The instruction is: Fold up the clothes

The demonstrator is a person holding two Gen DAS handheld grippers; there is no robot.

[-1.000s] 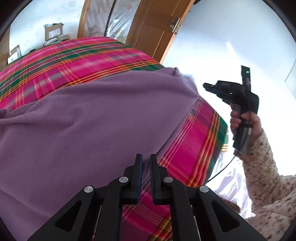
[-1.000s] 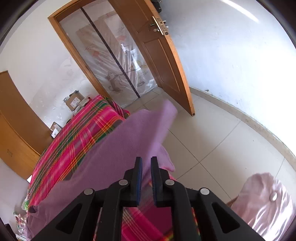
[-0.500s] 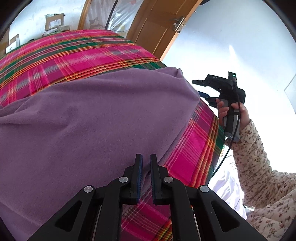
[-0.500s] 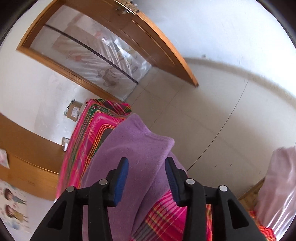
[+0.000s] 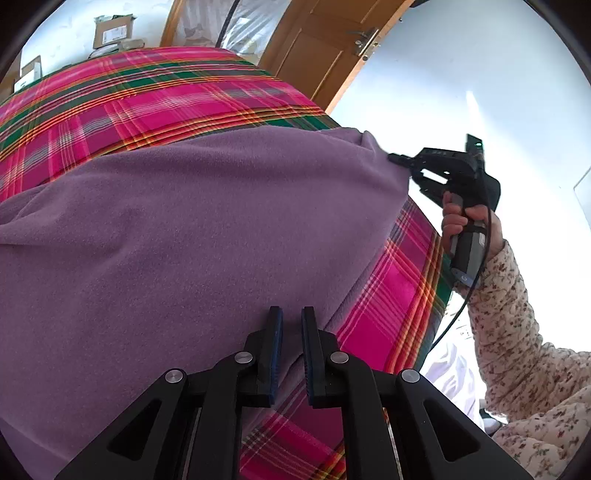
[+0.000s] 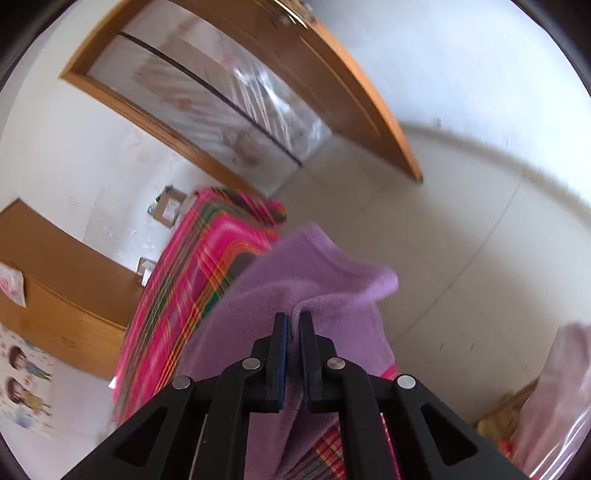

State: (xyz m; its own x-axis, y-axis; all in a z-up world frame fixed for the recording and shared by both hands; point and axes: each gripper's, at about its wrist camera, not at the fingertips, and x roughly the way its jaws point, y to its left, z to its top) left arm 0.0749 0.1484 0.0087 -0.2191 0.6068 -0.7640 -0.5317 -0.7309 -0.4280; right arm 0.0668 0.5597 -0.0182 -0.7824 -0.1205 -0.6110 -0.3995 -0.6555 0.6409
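Observation:
A purple fleece garment (image 5: 184,240) lies spread over a pink plaid bed cover (image 5: 147,96). My left gripper (image 5: 291,314) is at the garment's near edge, shut with the fleece hem pinched between its pads. At the far right corner of the garment, a hand (image 5: 465,218) in a floral sleeve holds my right gripper (image 5: 393,158). In the right wrist view that gripper (image 6: 291,317) is closing tight on a raised fold of the fleece (image 6: 321,280), and its pads press on the cloth.
The bed's right edge drops to a pale tiled floor (image 6: 461,240). A wooden door (image 6: 351,92) stands open beyond it. Cardboard boxes (image 5: 112,29) sit behind the bed, a wooden cabinet (image 6: 55,277) stands beside it, and a pink plastic bag (image 6: 554,387) lies low right.
My right gripper swung over to the garment's far corner, spread its jaws around the fleece, then shut on a fold. The left gripper kept its hold on the hem.

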